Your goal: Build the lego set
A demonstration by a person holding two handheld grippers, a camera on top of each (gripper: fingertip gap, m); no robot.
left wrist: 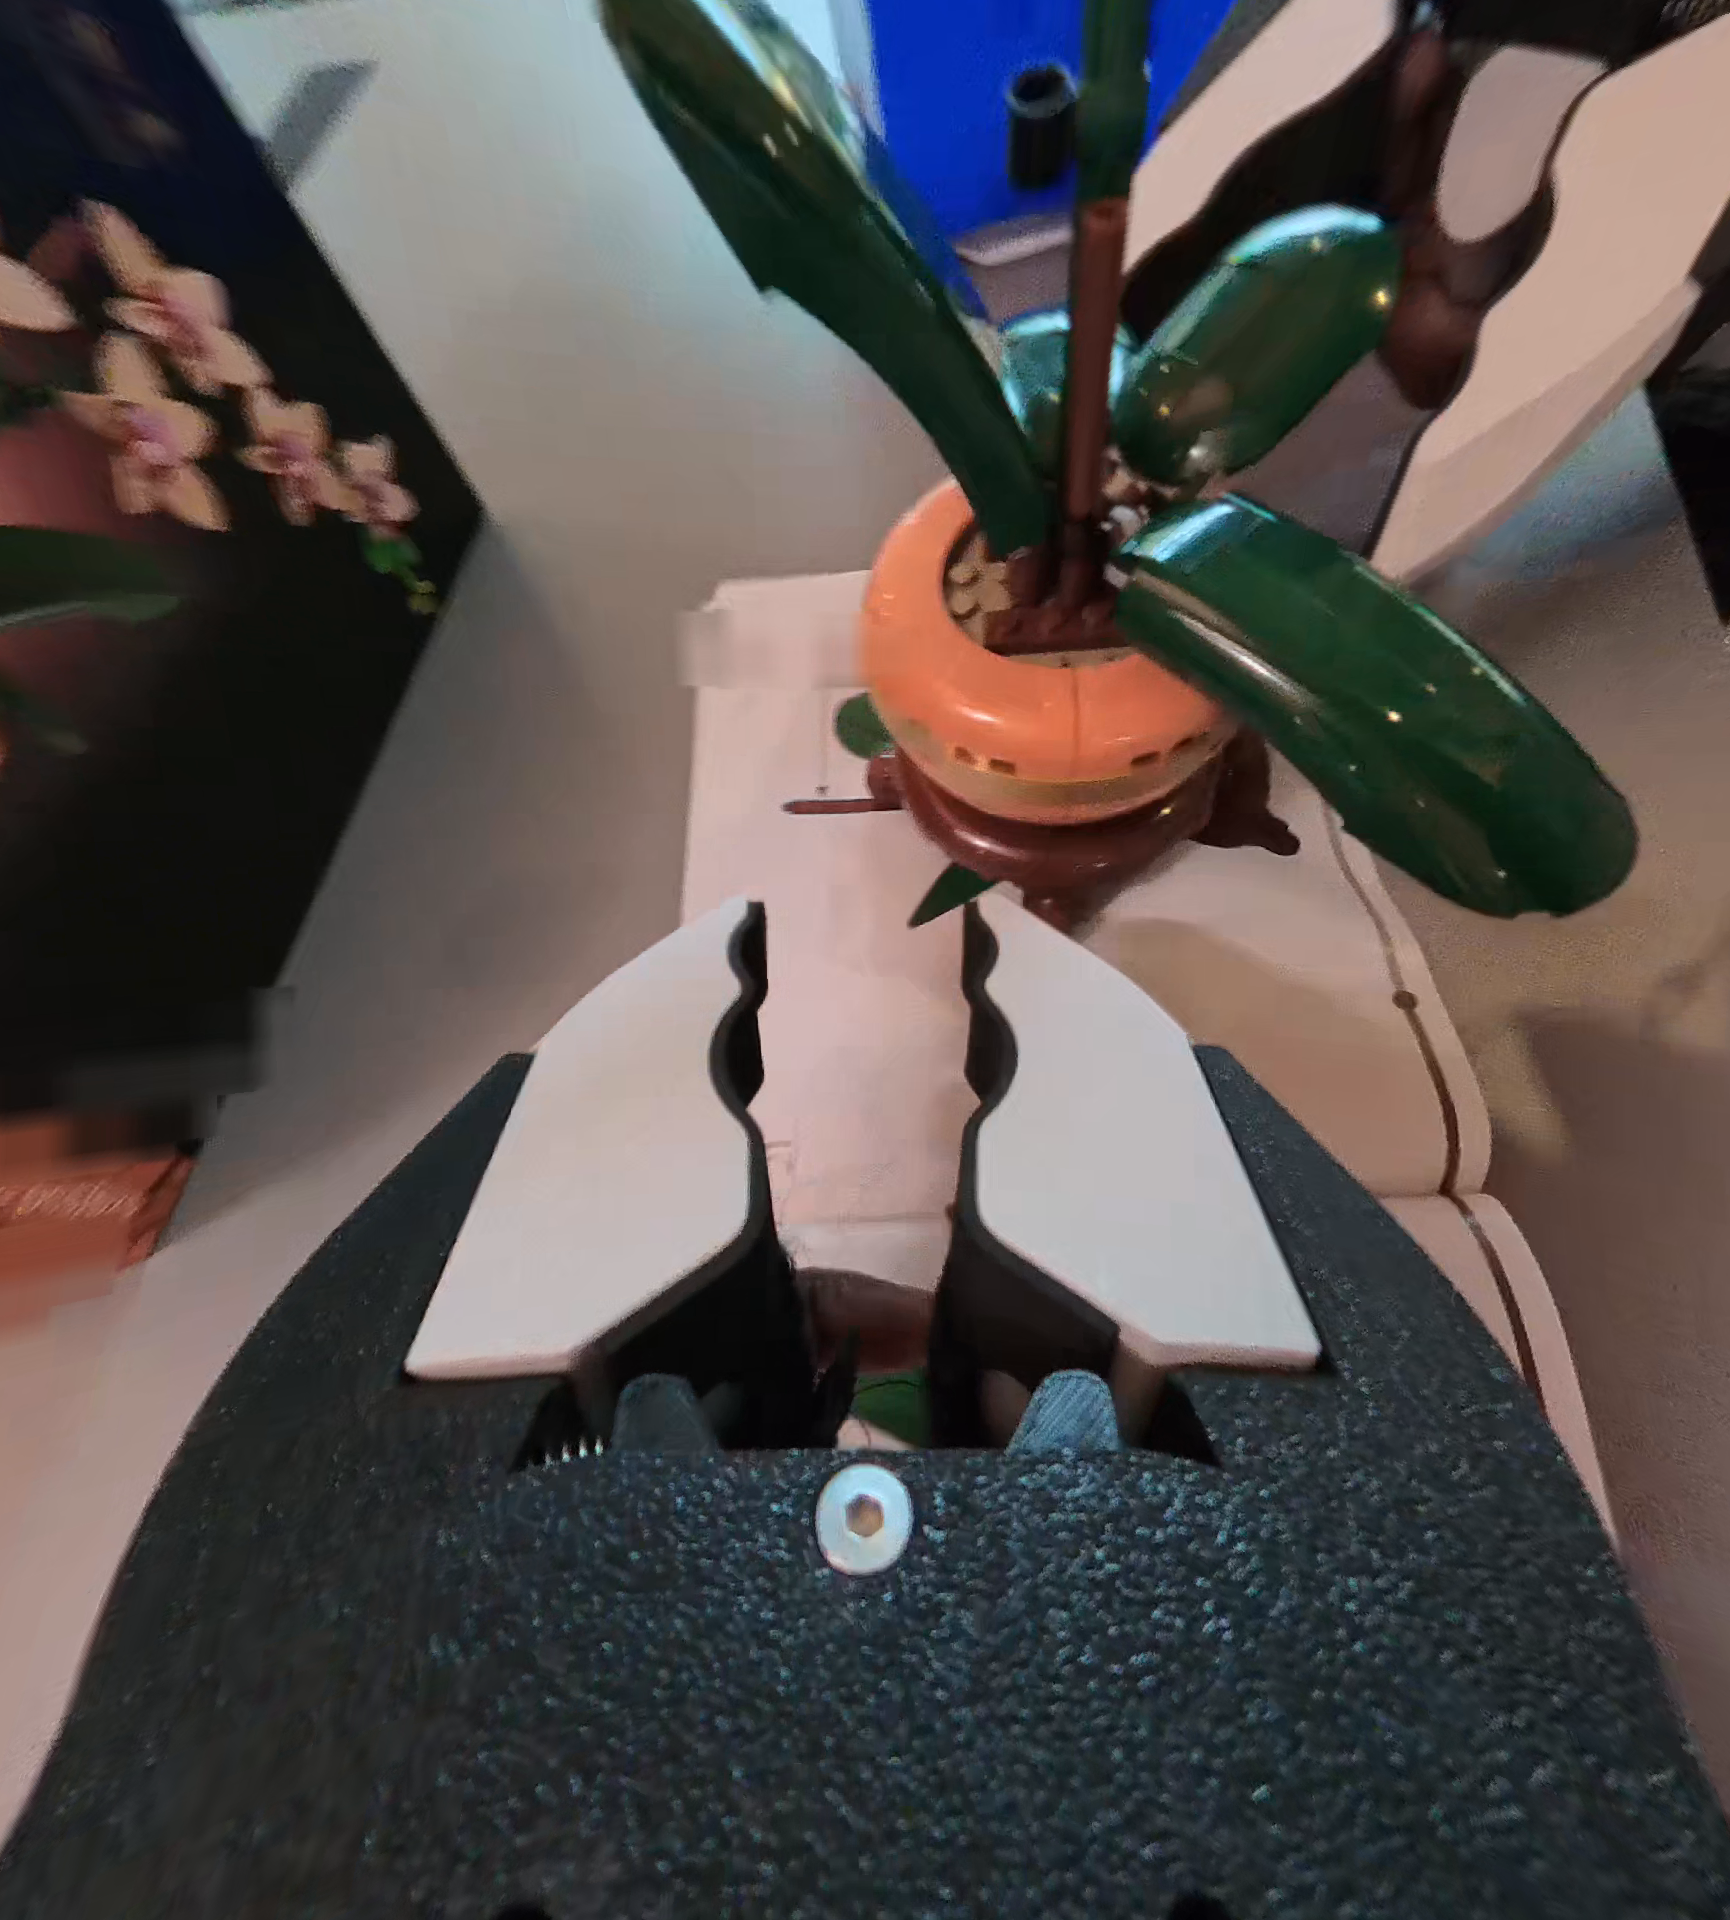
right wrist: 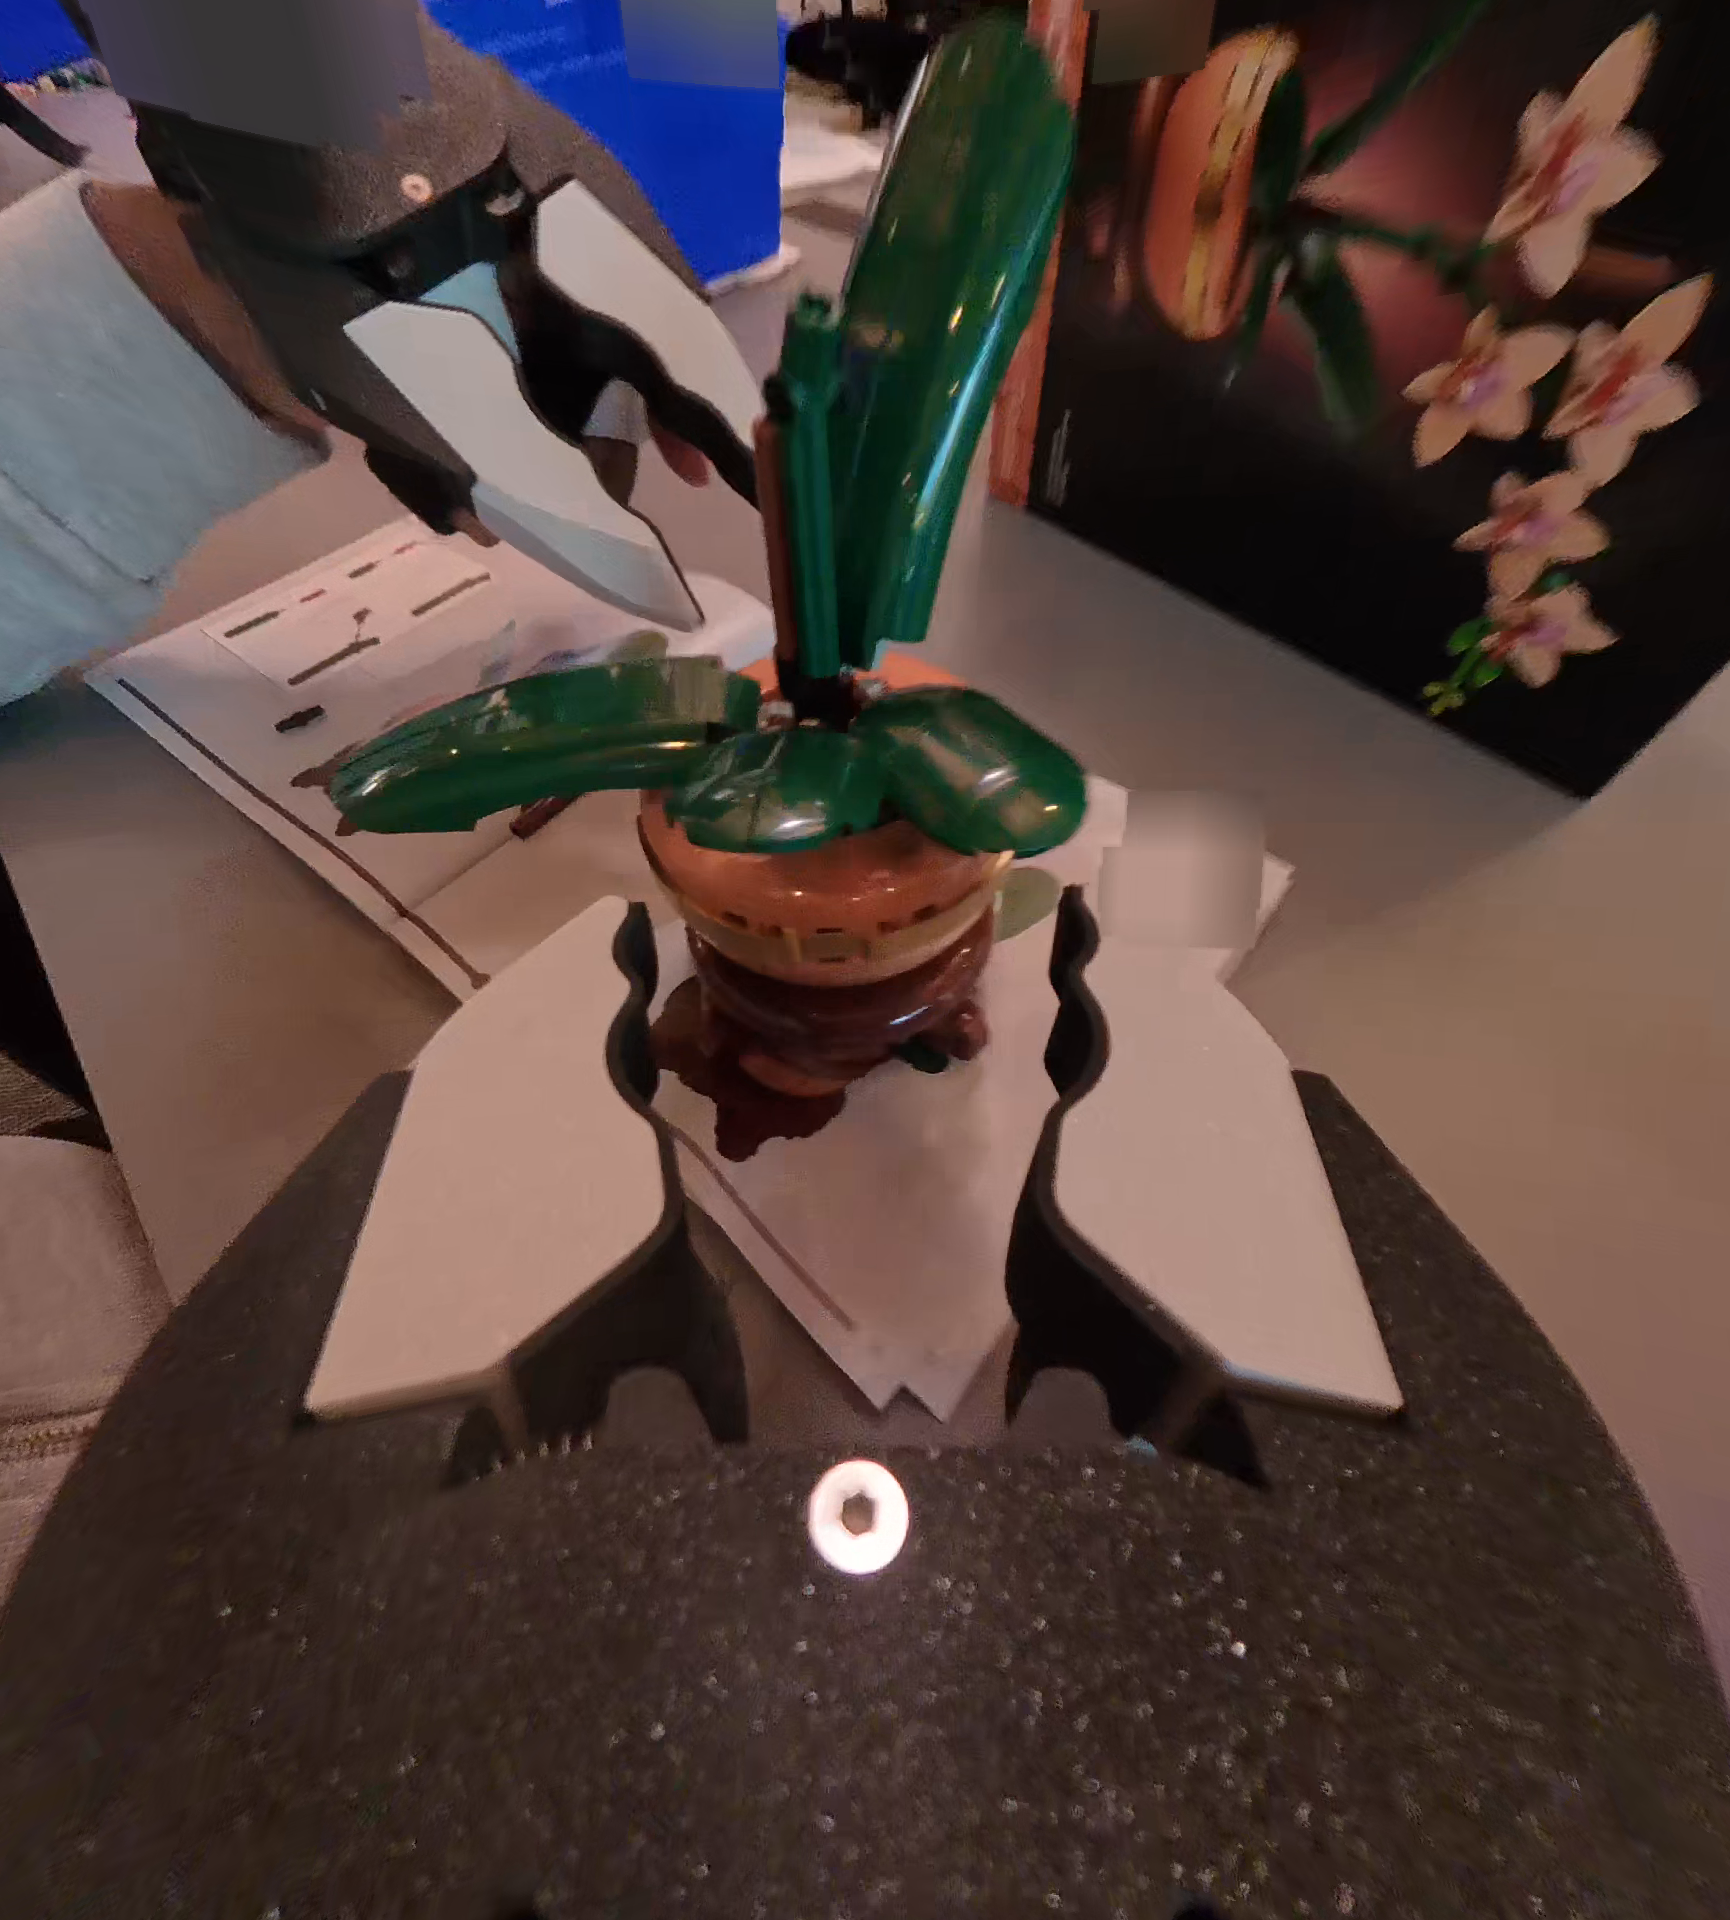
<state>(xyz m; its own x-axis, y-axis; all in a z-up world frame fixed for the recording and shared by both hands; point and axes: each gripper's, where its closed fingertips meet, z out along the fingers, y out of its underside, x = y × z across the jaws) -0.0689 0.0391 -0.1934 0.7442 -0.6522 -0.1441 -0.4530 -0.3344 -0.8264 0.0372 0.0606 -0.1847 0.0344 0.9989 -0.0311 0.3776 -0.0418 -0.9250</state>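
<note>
The lego orchid has an orange pot on a brown base, dark green leaves and a brown stem. It stands on the open instruction booklet. My left gripper is open and empty, just short of the base. In the right wrist view the pot sits between the open fingers of my right gripper, which holds nothing. A tall leaf stands upright beside the stem. The left gripper also shows there, open, at the stem's left. The right gripper shows top right in the left wrist view.
The dark set box with the orchid picture stands left of the plant, and right of it in the right wrist view. A blue object is behind. A light blue sleeve is at the left. The table is grey. The grippers' ends are close to 11 cm from one another. From my right tips it is roughly 20 cm to the blue object; from my left, 35 cm.
</note>
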